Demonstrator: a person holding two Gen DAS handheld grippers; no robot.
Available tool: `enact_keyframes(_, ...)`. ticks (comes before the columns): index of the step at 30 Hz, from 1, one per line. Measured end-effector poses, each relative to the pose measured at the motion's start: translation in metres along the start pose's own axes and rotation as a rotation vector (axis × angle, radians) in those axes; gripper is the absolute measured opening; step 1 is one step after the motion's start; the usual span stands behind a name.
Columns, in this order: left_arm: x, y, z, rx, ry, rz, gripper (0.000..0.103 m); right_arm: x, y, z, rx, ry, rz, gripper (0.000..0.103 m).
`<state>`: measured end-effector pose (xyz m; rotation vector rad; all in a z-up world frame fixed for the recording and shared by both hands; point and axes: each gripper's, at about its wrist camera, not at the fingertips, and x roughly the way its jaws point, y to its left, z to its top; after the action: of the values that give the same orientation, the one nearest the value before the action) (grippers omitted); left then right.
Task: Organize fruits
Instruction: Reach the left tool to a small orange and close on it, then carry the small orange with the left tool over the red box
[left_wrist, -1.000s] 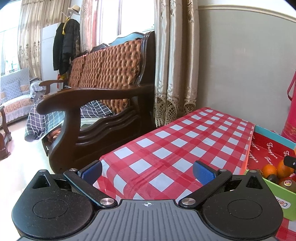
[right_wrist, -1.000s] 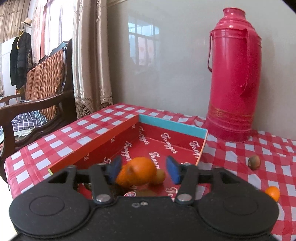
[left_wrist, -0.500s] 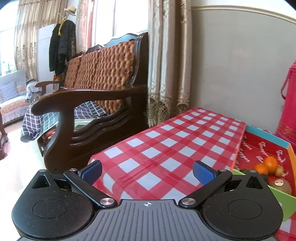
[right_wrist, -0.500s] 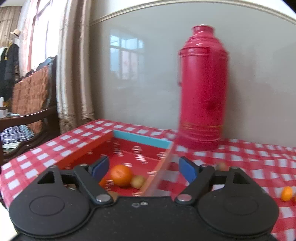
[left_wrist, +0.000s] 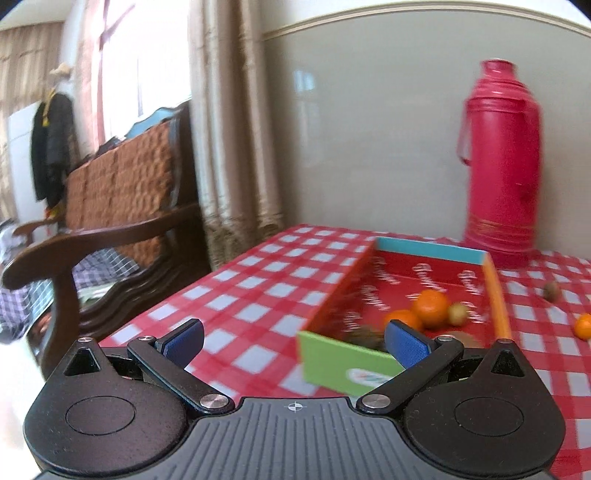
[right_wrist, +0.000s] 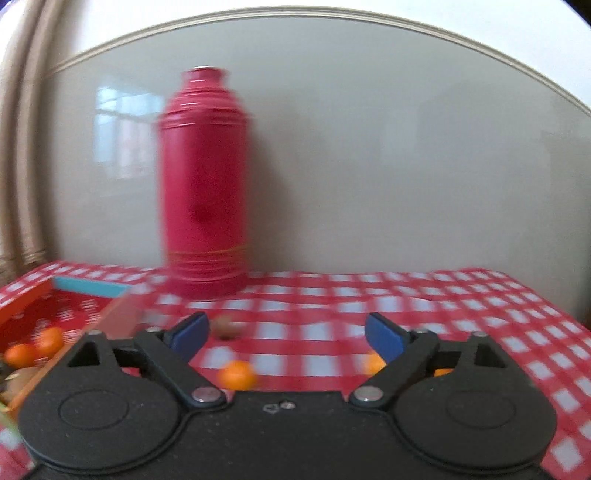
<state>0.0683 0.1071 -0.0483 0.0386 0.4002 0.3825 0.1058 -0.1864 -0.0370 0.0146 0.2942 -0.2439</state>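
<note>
The fruit box (left_wrist: 373, 295) lies on the checked tablecloth (left_wrist: 258, 280), its long axis running from the green near end to the blue far end, toward the red thermos (left_wrist: 502, 166). Inside, near the green end, sit two oranges (left_wrist: 430, 308) and a kiwi. The left gripper (left_wrist: 293, 339) is spread wide and empty, the box's green end just beyond its right finger. The right gripper (right_wrist: 286, 334) — jaws just opened, nothing between them — looks onto a loose orange (right_wrist: 236, 373) right of the box; only the left view shows the wooden sofa (left_wrist: 122, 206).
</note>
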Motion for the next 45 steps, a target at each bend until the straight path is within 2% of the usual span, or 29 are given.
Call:
enact_keyframes(8,-0.008,-0.066,0.009,0.109,-0.039,-0.159,0.103,-0.005,-0.051,-0.007,0.055,-0.017,-0.203,0.094)
enact_keyframes(15,-0.004,-0.145,0.023,0.189,-0.013,-0.338,0.103,-0.007,-0.072,-0.017,0.054,-0.005,-0.332,0.097)
enact_keyframes(21,0.005,-0.211,0.022,0.278,0.007,-0.427,0.103,-0.009,-0.09,-0.022,0.082,0.02,-0.346,0.097)
enact_keyframes(27,0.018,-0.25,0.018,0.316,0.042,-0.473,0.102,-0.015,-0.103,-0.02,0.106,0.014,-0.35,0.097)
enact_keyframes(28,0.02,-0.254,0.017,0.319,0.048,-0.481,0.097,-0.015,-0.105,-0.02,0.112,0.014,-0.35,0.097)
enact_keyframes(29,0.024,-0.259,0.017,0.325,0.06,-0.49,0.085,-0.016,-0.107,-0.02,0.116,0.013,-0.351,0.097)
enact_keyframes(31,0.035,-0.268,0.015,0.337,0.106,-0.511,0.075,-0.016,-0.111,-0.02,0.126,0.017,-0.35,0.097)
enact_keyframes(36,0.047,-0.28,0.01,0.321,0.154,-0.537,0.073,-0.018,-0.115,-0.02,0.133,0.01,-0.359,0.097)
enact_keyframes(38,0.051,-0.284,0.008,0.331,0.177,-0.554,0.05,-0.018,-0.116,-0.02,0.134,0.006,-0.367,0.097)
enact_keyframes(40,0.054,-0.287,0.006,0.33,0.2,-0.577,0.039,-0.019,-0.118,-0.02,0.143,0.006,-0.365,0.097)
enact_keyframes(42,0.053,-0.287,0.005,0.332,0.198,-0.574,0.035,-0.019,-0.119,-0.02,0.149,0.006,-0.362,0.097)
enact_keyframes(45,0.052,-0.287,0.004,0.334,0.195,-0.572,0.034,-0.019,-0.117,-0.019,0.147,0.005,-0.353,0.097)
